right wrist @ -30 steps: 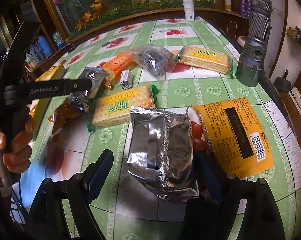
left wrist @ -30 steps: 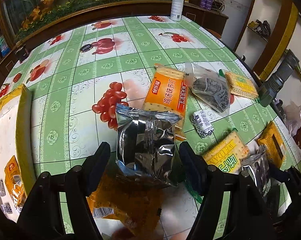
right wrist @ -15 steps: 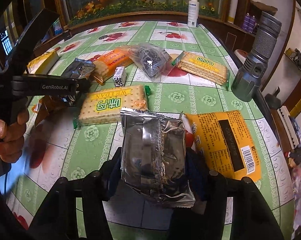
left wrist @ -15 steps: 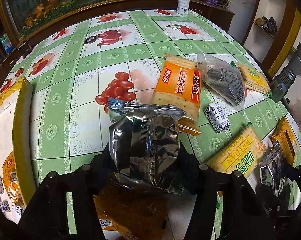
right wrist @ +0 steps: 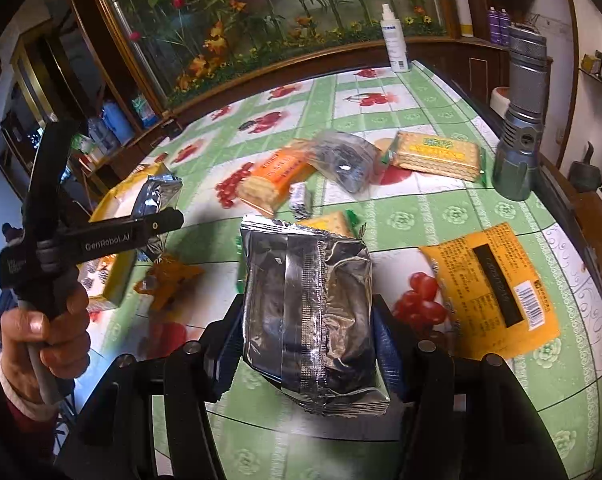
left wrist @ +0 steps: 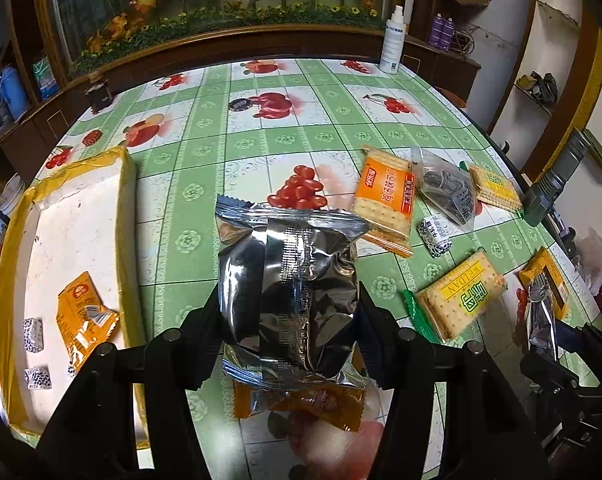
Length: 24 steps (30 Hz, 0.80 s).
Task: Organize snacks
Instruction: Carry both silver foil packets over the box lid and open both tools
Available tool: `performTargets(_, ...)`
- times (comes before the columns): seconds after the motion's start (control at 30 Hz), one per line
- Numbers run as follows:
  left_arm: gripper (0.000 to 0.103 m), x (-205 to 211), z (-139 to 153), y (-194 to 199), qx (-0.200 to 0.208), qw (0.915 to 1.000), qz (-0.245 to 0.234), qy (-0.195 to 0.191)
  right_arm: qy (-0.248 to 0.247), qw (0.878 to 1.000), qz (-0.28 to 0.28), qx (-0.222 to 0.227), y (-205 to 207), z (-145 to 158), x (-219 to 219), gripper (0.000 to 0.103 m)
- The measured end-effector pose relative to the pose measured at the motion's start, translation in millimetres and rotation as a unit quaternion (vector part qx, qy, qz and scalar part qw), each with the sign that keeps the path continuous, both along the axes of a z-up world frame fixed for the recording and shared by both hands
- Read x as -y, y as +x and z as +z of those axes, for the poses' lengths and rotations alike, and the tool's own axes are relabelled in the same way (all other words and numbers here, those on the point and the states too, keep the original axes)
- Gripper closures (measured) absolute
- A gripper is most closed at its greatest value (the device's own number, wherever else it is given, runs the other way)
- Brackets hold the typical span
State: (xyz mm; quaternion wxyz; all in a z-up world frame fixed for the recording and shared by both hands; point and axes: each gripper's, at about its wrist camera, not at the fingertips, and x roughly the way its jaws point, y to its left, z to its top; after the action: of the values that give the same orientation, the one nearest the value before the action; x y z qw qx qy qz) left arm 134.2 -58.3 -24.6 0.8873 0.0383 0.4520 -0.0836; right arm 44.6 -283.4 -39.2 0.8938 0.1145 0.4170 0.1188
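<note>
Left gripper (left wrist: 289, 312) and right gripper (right wrist: 307, 332) each clamp a silver foil snack pouch (left wrist: 287, 292) mid-body; the light, crinkly, slippery packs likely need gentle side squeezes

A box (left wrist: 125, 216) is set on the surface (left wrist: 229, 148) at the left; cracker packs (left wrist: 385, 200) are spread at the right, a bottle (left wrist: 393, 46) behind.

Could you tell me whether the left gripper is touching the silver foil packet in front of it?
Touching: the left wrist view shows the left gripper with both fingers pressed against the sides of the silver foil packet, no gap showing.
</note>
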Motion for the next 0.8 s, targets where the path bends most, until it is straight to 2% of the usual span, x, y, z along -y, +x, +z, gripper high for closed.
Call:
performTargets(0.4, 0.046, -44.9, 6.1, -21.0, 0.012, 0.9988, 0.046, -0.006, -0.008, 0.999, 0.05, 0.014, 4.5, 13.6, -55.2, 0.043)
performTargets(0.8, 0.046, -86.7, 19.1, -43.7, 0.053, 0.9941, 0.094, 0.0, 0.004, 0.995, 0.091, 0.028, 10.8, 25.2, -99.6, 0.043)
